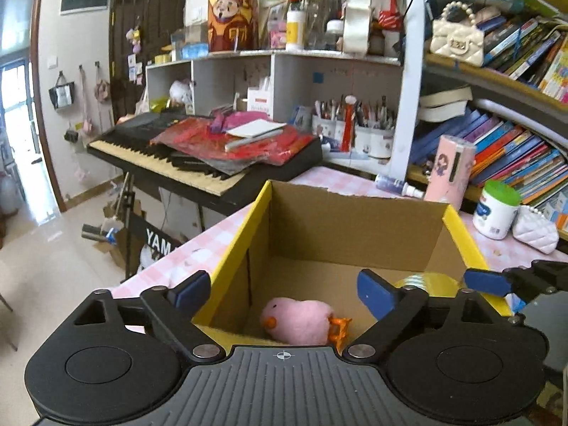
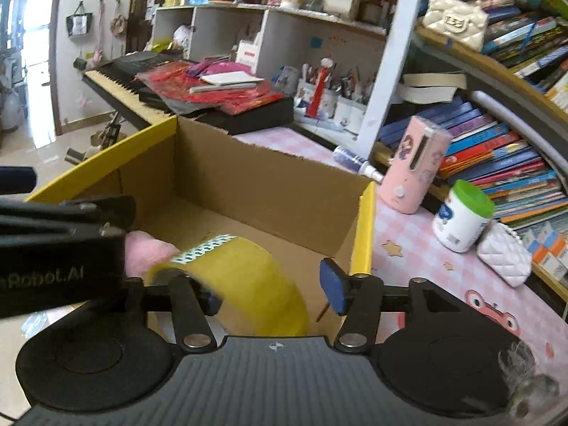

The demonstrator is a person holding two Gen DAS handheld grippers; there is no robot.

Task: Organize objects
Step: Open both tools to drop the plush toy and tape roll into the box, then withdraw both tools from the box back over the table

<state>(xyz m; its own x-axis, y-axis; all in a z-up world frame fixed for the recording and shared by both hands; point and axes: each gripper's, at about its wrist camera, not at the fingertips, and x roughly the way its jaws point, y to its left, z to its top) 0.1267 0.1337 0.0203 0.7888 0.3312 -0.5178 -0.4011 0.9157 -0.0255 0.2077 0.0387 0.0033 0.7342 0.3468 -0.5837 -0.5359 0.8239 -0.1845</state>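
Nearest my left tool (image 1: 282, 293), whose fingers stand wide apart and hold nothing, a pink plush (image 1: 296, 319) with orange feet lies on the floor of the box (image 1: 340, 229). My right tool (image 2: 271, 296) is also spread open over the box; a yellow tape roll (image 2: 245, 277) sits between its fingers, against the left pad and clear of the right one. Whether it is gripped I cannot tell. The box stands on the pink checked desk (image 2: 408, 245), beside a green-capped jar (image 2: 461, 218).

left hand-held gripper (image 1: 282, 296) open | pink plush (image 1: 296, 319) in cardboard box (image 1: 351, 223)
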